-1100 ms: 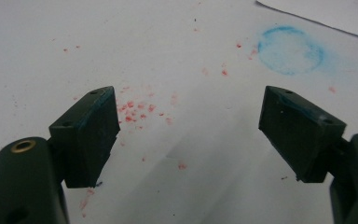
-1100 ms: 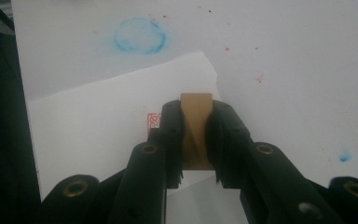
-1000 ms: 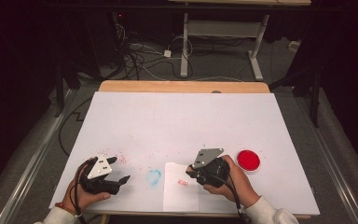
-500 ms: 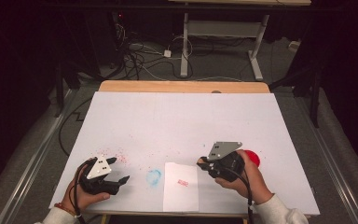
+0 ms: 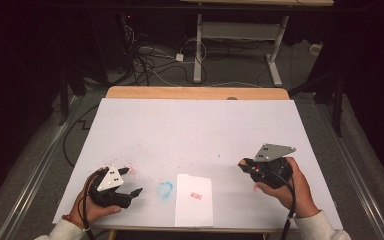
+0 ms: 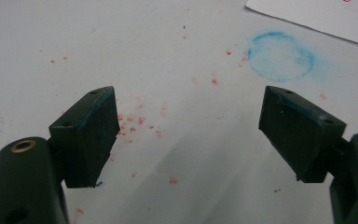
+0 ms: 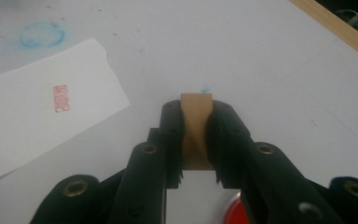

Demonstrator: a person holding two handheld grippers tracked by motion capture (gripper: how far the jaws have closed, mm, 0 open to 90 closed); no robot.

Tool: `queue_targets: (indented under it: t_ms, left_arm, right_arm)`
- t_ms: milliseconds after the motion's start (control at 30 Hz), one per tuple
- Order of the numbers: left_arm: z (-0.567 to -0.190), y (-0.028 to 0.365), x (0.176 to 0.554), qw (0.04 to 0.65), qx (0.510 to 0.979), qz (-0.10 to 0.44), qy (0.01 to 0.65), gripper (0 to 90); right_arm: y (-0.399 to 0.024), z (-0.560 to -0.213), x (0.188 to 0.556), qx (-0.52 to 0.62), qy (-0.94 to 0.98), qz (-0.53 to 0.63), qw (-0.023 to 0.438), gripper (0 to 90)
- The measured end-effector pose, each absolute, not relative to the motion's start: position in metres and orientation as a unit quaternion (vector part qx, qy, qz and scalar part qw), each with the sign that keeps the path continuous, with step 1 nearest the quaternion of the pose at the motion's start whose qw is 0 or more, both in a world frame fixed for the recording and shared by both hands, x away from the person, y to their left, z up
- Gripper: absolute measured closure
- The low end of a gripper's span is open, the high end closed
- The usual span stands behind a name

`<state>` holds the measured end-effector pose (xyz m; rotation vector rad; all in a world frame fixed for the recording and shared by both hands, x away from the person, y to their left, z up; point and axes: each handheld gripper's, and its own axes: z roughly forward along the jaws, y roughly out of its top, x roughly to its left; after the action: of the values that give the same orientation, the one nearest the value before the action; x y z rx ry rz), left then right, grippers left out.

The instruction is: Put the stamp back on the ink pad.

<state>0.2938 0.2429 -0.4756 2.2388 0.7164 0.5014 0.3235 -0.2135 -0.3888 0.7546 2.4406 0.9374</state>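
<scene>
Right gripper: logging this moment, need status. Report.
Right gripper shut on wooden stamp, held above the table. Left gripper open, empty. Paper already stamped red. Nothing in the way.

A: Describe the work surface.
B: A white table top [image 5: 195,130] with a bare wooden strip [image 5: 197,93] along its far edge. Red specks and a blue ring stain [image 5: 165,189] mark the near area.

A: And the floor?
B: Grey floor [image 5: 240,70] beyond the table, with a tangle of cables [image 5: 150,57] and a white plug block [image 5: 179,57].

A: Other furniture?
B: A second table frame with white legs [image 5: 198,45] stands behind. Metal rails [image 5: 30,170] run along both sides.

A: Lighting?
B: The table is lit; the surroundings are dark.
</scene>
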Motion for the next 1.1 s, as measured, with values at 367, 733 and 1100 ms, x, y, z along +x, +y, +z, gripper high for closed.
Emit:
queue_targets:
  t_ms: [367,733,1100]
  left_arm:
    - [-0.475,0.242,0.293,0.358,0.870,0.195,0.279,19.3]
    - [-0.476,0.242,0.293,0.354,0.871,0.196,0.280,19.3]
    - [-0.476,0.241,0.293,0.352,0.872,0.196,0.279,19.3]
  right_arm:
    - [-0.241,-0.400,0.331,0.309,0.872,0.306,0.224,76.1]
    - [-0.260,-0.419,0.346,0.344,0.874,0.269,0.212,75.9]
    - [-0.271,-0.437,0.358,0.370,0.874,0.245,0.199,76.1]
